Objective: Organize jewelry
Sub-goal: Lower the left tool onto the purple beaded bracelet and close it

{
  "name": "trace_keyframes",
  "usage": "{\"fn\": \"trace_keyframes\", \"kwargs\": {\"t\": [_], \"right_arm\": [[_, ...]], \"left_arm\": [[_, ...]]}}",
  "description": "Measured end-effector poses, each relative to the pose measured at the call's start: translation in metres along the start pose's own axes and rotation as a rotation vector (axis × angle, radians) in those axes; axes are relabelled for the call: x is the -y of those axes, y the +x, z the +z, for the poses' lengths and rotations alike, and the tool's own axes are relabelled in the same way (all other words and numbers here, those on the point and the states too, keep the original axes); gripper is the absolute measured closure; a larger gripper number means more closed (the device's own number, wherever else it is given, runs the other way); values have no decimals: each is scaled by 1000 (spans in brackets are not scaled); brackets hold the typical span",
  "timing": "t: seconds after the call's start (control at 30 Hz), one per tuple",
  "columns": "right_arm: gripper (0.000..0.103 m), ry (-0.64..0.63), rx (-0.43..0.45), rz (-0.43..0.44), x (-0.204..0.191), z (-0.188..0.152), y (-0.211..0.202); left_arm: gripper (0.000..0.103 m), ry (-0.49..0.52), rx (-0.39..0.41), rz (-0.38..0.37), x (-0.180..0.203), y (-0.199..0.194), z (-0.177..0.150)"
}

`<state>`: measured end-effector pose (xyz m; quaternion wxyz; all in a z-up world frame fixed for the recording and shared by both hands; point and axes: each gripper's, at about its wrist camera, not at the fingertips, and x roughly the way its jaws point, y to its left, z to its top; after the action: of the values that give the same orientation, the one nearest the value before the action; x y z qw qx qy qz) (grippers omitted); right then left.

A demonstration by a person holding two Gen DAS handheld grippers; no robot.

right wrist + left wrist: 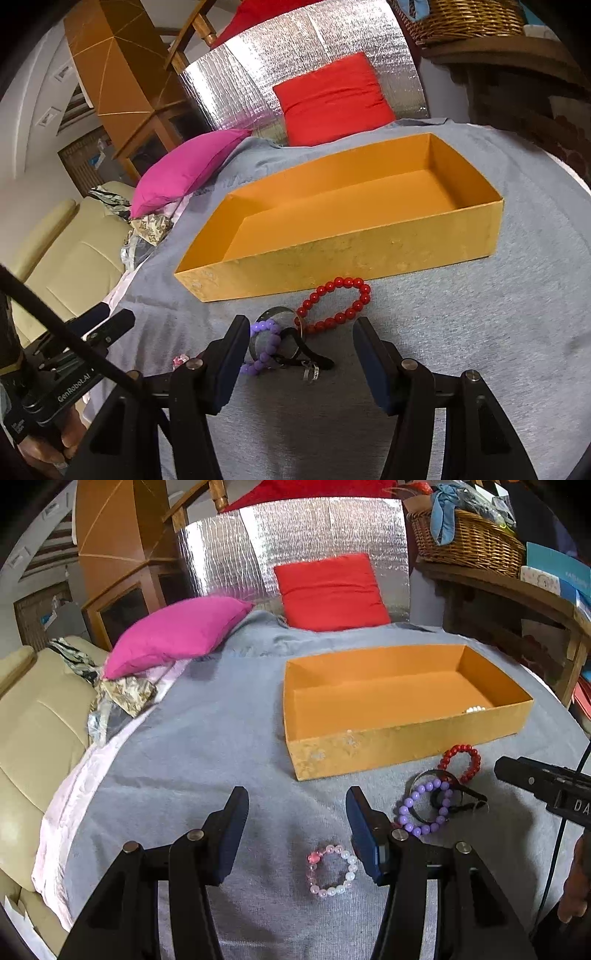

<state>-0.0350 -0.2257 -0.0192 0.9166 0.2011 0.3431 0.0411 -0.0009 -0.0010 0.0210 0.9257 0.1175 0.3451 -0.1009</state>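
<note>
An open orange box [406, 734] sat on the grey blanket [221, 731], with a few white beads [475, 709] just showing in its near right corner. In front of it lay the jewelry: a red bead bracelet [338, 304] close beside the box wall, a purple bead bracelet [424, 806] tangled with a dark metal bangle [280, 332] and a black strap [314, 356], and, apart from these, a pink-and-white bead bracelet [332, 871]. The left gripper [297, 834] hung over that pale bracelet, its fingers spread wide and empty. The right gripper [301, 363] hovered over the tangled pile, fingers likewise wide, gripping nothing. A pink cushion [177, 635] and a red cushion [330, 590] rested behind the box.
</note>
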Motion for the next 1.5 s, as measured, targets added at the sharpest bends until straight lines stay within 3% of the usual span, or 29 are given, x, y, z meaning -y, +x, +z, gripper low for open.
{"fn": "trace_keyframes", "kwargs": {"t": [0.3, 0.4, 0.63, 0.73, 1.13, 1.5], "right_arm": [[41, 65, -67, -21, 19, 0, 14], [41, 72, -105, -38, 23, -3, 22], [47, 80, -133, -36, 28, -6, 30], [58, 71, -148, -26, 25, -7, 34], [58, 68, -146, -35, 28, -8, 35], [58, 119, -134, -54, 55, -5, 24]], "left_arm": [[47, -65, -235, -65, -27, 42, -25], [47, -83, -276, -89, -34, 49, -34], [47, -92, -293, -89, -42, 51, -38], [47, -74, -284, -99, -37, 47, -38], [47, -6, -264, -132, -12, 42, -34], [47, 68, -218, -224, 41, 39, -19]]}}
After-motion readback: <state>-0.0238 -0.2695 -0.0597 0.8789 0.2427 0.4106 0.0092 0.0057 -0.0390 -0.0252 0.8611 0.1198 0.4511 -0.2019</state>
